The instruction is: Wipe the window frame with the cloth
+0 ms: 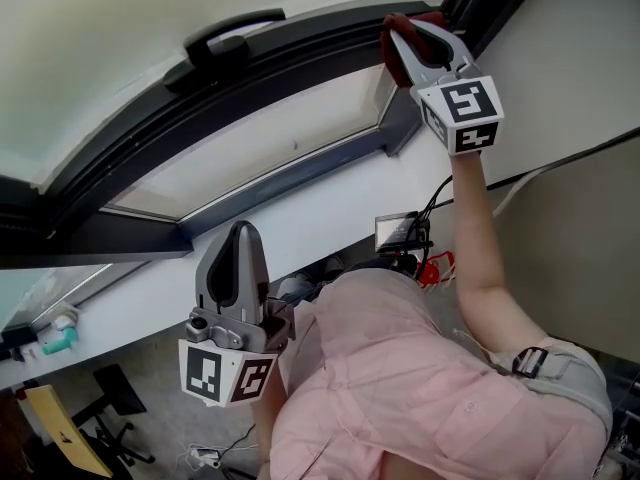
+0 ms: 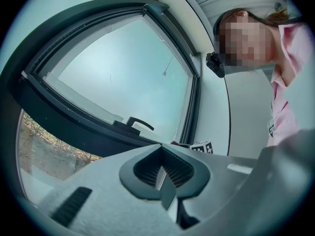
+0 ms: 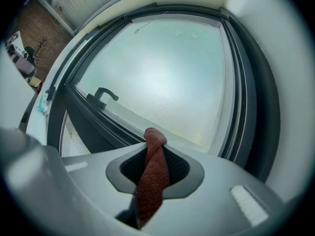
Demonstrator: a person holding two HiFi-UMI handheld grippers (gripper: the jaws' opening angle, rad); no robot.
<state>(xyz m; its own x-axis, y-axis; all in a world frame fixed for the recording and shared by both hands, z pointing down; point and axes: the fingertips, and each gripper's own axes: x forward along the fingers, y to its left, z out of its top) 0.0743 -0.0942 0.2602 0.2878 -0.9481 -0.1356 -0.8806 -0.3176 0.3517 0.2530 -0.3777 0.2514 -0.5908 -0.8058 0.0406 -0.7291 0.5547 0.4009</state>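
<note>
My right gripper (image 1: 402, 34) has its jaws clamped on the red cloth (image 3: 152, 173), with a fold poking out past the tips. It's up at the far right corner of the dark window frame (image 1: 300, 63). The frame's long bar runs left from there, past the handle (image 1: 232, 30). Left gripper (image 1: 240, 243): jaws closed, empty, low and well apart. My guess is the right one wipes, sweeping leftward.
</note>
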